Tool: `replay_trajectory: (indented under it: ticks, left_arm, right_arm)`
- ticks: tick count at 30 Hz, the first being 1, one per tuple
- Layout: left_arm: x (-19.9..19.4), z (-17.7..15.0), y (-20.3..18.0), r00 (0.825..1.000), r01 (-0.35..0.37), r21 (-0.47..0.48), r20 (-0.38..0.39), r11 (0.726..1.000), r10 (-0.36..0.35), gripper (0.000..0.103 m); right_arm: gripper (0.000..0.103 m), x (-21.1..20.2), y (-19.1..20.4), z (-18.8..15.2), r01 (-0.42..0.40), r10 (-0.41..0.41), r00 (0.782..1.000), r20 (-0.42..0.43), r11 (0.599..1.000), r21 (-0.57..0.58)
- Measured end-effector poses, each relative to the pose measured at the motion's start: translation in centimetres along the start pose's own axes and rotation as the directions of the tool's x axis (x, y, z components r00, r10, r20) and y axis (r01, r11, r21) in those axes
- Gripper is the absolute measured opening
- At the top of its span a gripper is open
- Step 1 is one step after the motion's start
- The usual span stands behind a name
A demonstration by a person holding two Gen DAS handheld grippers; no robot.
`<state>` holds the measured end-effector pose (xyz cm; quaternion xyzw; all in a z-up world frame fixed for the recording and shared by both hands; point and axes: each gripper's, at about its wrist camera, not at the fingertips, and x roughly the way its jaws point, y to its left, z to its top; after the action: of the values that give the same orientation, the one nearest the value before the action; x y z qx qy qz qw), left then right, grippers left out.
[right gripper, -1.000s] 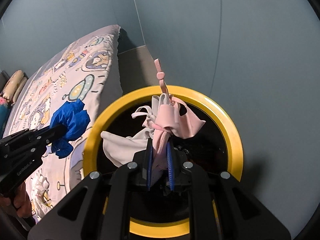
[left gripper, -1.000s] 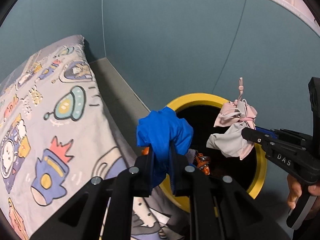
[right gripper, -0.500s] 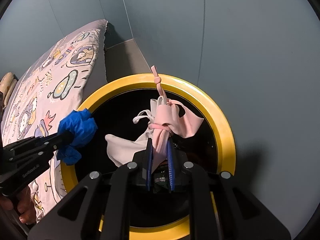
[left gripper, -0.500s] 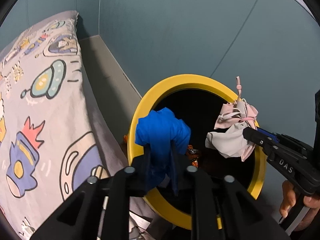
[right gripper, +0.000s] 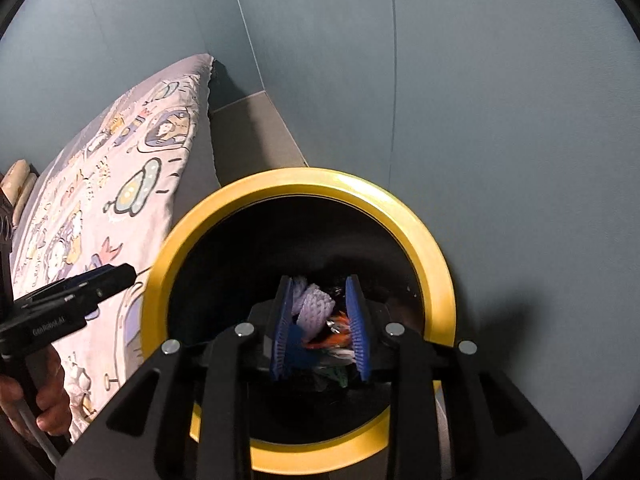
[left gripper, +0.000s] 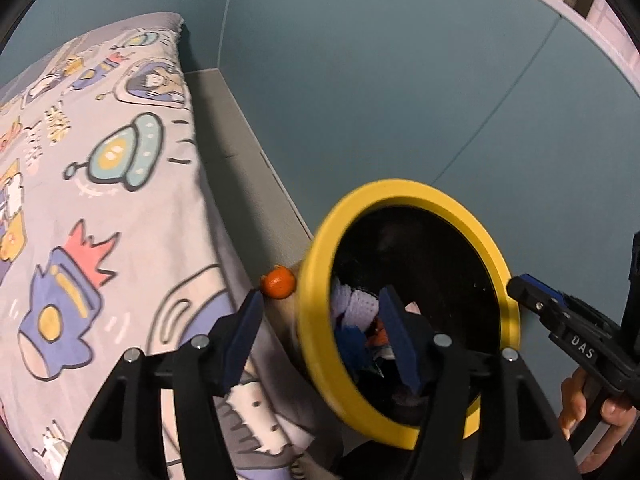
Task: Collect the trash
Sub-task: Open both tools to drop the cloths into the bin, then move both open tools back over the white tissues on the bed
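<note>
The black bin with a yellow rim (left gripper: 404, 190) (right gripper: 304, 178) stands between the bed and the wall. Trash lies at its bottom: a pale knitted piece (right gripper: 316, 304) (left gripper: 354, 300), a blue scrap (right gripper: 298, 346) (left gripper: 352, 346) and orange bits (right gripper: 338, 330). My left gripper (left gripper: 320, 312) straddles the bin's near rim, jaws opening, nothing between them. My right gripper (right gripper: 320, 312) hangs over the bin's mouth, jaws opening and empty, with the trash far below. Each gripper shows in the other's view: the right gripper (left gripper: 520, 286) and the left gripper (right gripper: 126, 274).
A bed with a cartoon-print sheet (left gripper: 100, 200) (right gripper: 120, 184) lies left of the bin. A small orange ball (left gripper: 278, 282) sits outside against the bin's left side. Teal wall panels (left gripper: 400, 60) rise close behind. A hand (right gripper: 48, 412) holds the left gripper's handle.
Both grippers have opened and let go. The blue cloth has left the left gripper and the pink-white cloth the right. My left gripper has slid left, back toward the bin's near rim.
</note>
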<state>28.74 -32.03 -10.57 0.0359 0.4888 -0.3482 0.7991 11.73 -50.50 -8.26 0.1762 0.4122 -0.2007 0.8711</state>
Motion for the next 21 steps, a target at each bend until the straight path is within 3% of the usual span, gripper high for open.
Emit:
replay_trajectory:
  ticks: [3,6,13,21]
  left_arm:
    - [-1.6,-0.2,1.6,0.999,-0.026,-0.009,0.020,1.000,0.026,0.063]
    - [-3.2,-0.6,3.5,0.998,-0.056,-0.023,0.037,0.998,0.057,0.064]
    - [-7.0,-2.4,9.0,0.988,-0.135,-0.095,0.059,0.986,0.141,0.066]
    - [-10.9,-5.9,15.4,0.955,-0.280,-0.124,0.067,0.952,0.290,0.069]
  right_arm:
    - [0.027,-1.0,1.3,-0.1,-0.035,0.036,0.999,0.008,0.999,-0.026]
    - [0.036,-1.6,3.5,-0.2,-0.091,0.092,0.996,0.007,0.994,-0.060]
    - [0.037,-2.6,9.9,-0.9,-0.184,0.186,0.983,-0.005,0.968,-0.170]
    - [0.041,-3.6,16.6,-3.1,-0.300,0.295,0.954,-0.060,0.913,-0.277]
